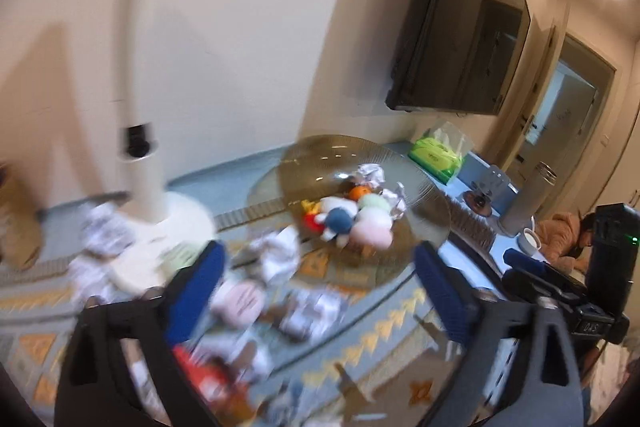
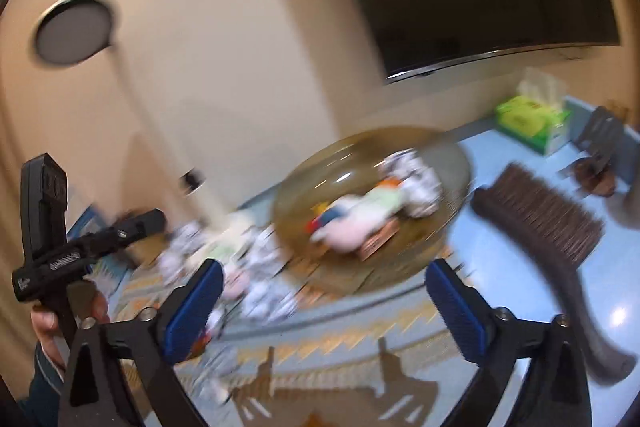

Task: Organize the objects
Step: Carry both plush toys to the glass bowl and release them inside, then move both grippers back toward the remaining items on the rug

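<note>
Both the left gripper [image 1: 316, 267] and the right gripper [image 2: 324, 291] have blue-padded jaws spread wide, holding nothing. Ahead of them, a round amber ribbed glass dish [image 1: 420, 195] holds small plush toys [image 1: 352, 223]; crumpled paper wads [image 1: 280, 255] lie blurred nearer the left jaws on the patterned surface [image 1: 384, 331].

place: home living room | evidence: wall-mounted TV [image 1: 460, 23], tissue box [image 1: 436, 151], patterned rug [image 2: 360, 339]
</note>
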Available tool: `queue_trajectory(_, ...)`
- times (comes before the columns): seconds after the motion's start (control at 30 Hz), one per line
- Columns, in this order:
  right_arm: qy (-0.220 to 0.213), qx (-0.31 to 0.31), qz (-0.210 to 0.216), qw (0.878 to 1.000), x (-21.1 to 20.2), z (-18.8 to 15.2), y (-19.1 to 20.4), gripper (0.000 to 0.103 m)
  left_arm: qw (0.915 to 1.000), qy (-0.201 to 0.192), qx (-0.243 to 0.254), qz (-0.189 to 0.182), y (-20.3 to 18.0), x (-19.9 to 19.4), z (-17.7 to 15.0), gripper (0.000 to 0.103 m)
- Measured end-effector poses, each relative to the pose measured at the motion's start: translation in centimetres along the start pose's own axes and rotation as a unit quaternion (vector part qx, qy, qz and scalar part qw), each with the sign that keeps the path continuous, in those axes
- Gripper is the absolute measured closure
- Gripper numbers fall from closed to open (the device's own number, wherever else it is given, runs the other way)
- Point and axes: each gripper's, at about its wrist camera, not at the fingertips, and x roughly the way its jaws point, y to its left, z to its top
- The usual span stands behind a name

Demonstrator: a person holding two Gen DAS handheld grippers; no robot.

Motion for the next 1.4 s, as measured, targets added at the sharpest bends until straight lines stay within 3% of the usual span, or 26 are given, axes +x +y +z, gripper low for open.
queue_trajectory(0.07,0.026,-0.021,0.01,0.999,1.0,-1.9,1.4,0.0,0.9993,-0.023,-0.004,0.029,1.2,-2.5,-2.2,0.001)
queue_trajectory(0.17,0.035,-0.058,0.004,0.998,2.1,-4.3,3.5,0.0,0.9942,-0.026,-0.01,0.104,3.3,-4.8,-5.7,0.001)
queue_trajectory(0.23,0.047,-0.073,0.009,0.996,3.1,-5.3,4.6,0.0,0.9928,-0.009,-0.034,0.115,5.8,-5.5,-7.5,0.001)
queue_trajectory(0.37,0.07,-0.068,0.011,0.995,5.5,-6.5,4.9,0.0,0.9782,0.004,-0.103,0.18,11.5,-5.6,-10.9,0.002)
queue_trajectory(0.47,0.079,-0.075,-0.014,0.994,6.3,-6.7,4.7,0.0,0.9682,0.001,-0.108,0.226,13.3,-4.8,-12.2,0.002)
queue_trajectory(0.97,0.113,-0.06,-0.027,0.991,8.0,-7.0,4.0,0.0,0.9724,0.015,-0.123,0.198,14.4,-3.6,-13.2,0.001)
queue_trajectory(1.27,0.104,-0.06,-0.026,0.992,7.7,-6.9,4.1,0.0,0.9746,0.022,-0.088,0.204,13.0,-3.0,-13.3,0.001)
queue_trajectory(1.4,0.094,-0.076,-0.026,0.992,7.2,-7.0,4.8,0.0,0.9792,0.026,-0.072,0.188,12.4,-3.0,-13.4,0.001)
